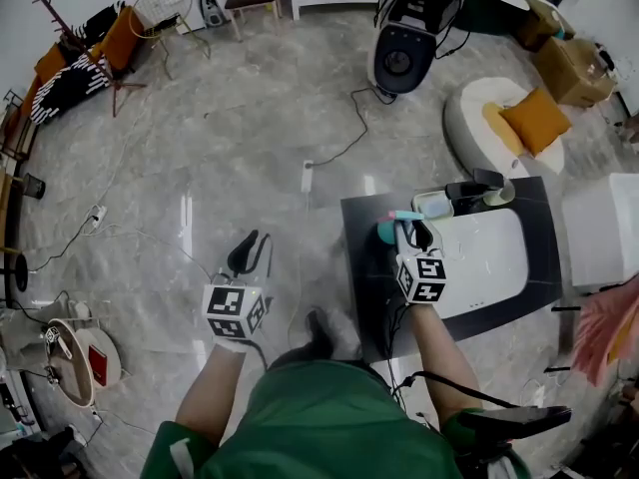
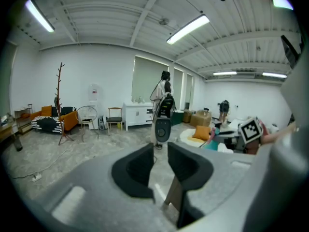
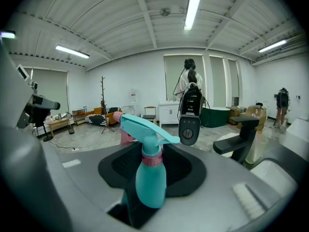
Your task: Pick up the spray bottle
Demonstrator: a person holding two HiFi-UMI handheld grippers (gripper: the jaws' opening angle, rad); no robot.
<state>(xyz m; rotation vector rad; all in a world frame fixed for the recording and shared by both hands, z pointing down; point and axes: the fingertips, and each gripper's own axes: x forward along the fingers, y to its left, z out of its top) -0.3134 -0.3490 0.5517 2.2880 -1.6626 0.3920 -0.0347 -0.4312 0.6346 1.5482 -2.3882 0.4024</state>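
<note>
My right gripper [image 3: 154, 164] pinching teal plastic spray bottle [image 3: 150, 181] with pink collar; my left gripper [image 2: 161, 162] jaws slightly apart, empty.

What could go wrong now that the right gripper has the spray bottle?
1. The right gripper pinches the spray bottle on its rounded lower body, trigger head well above the pads; it may pivot or slip.
2. The black faucet stands just right of it; a sideways swing could clip it.
</note>
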